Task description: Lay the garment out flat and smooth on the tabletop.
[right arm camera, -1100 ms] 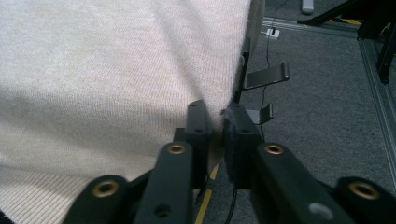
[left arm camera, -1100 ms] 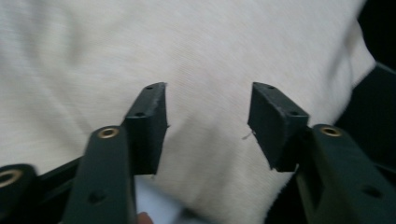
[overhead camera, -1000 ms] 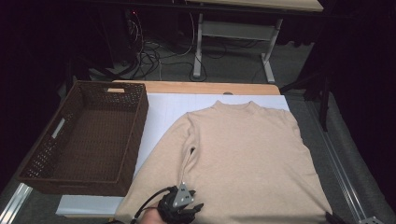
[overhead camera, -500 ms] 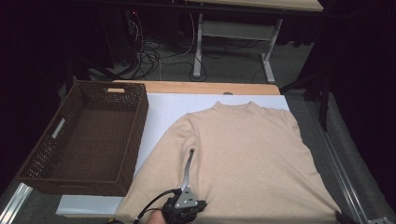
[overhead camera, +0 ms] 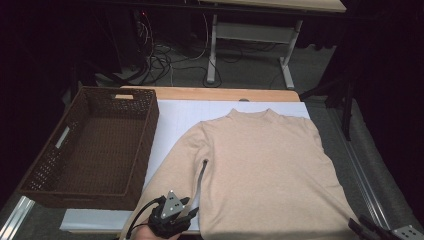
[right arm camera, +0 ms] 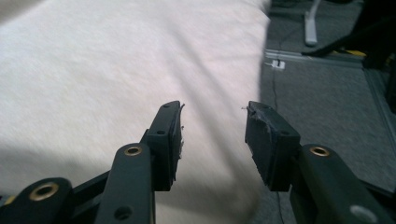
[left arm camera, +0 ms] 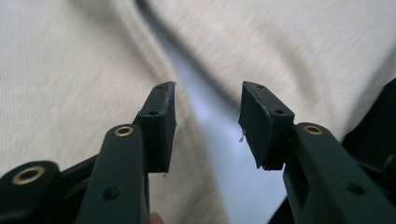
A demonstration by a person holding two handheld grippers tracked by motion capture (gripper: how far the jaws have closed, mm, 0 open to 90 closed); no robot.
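A beige sweater (overhead camera: 265, 170) lies spread flat, neck away from me, on a white sheet (overhead camera: 175, 117). My left gripper (overhead camera: 192, 212) is at the sweater's lower left, by the gap between the left sleeve and the body. Its jaws have just been opening, and in the left gripper view the gripper (left arm camera: 208, 121) stands open over that gap with nothing between the pads. My right gripper (overhead camera: 365, 227) is at the sweater's lower right corner. Its jaws have also just been opening: it (right arm camera: 214, 135) hangs open above the sweater's (right arm camera: 116, 74) edge and grips nothing.
A brown wicker basket (overhead camera: 150, 135) stands empty at the table's left, beside the sheet. A metal rail (overhead camera: 365, 175) runs along the right side over grey carpet. Beyond the wooden far edge (overhead camera: 210, 94) are cables and a desk's legs.
The left gripper has shifted left along the sweater's bottom edge. The dark gap beside the sleeve shows longer now. More of the right gripper shows at the lower right corner.
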